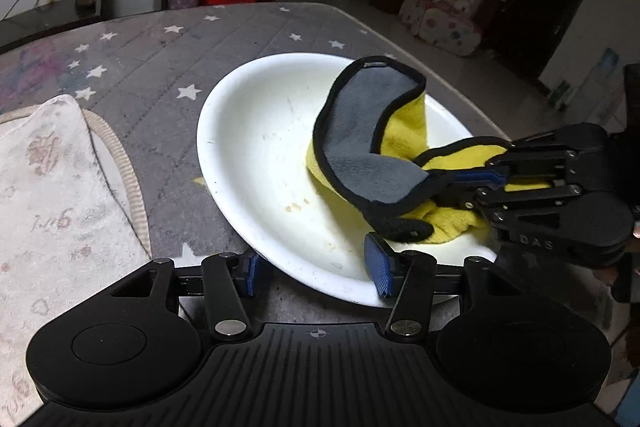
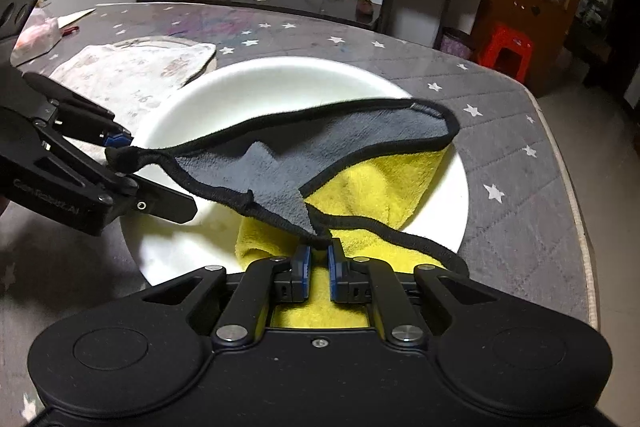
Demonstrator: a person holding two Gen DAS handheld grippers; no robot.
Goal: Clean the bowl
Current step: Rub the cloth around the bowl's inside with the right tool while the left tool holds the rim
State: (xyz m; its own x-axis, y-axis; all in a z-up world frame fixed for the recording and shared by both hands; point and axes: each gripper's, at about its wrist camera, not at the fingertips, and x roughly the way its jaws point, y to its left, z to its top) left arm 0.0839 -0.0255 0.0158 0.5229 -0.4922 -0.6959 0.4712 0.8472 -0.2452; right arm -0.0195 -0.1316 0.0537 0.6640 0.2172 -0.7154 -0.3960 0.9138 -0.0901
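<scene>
My left gripper (image 1: 316, 273) sits nearest, jaws spread, straddling the near rim of the white bowl (image 1: 256, 147); nothing pinched in that view. From the right wrist view a black cloth corner lies against its fingers; can't tell if it's gripped. My right gripper (image 2: 319, 259) is pressed together, pinching the black-trimmed edge of the yellow-and-grey cloth (image 2: 320, 155). Cloth hangs lifted over the bowl, yellow side touching the inside. Bowl sits on the grey star-print table cover (image 1: 152, 67), brown specks on its bottom. Pale towel (image 1: 52, 187) lies to the left, just beside the bowl.
</scene>
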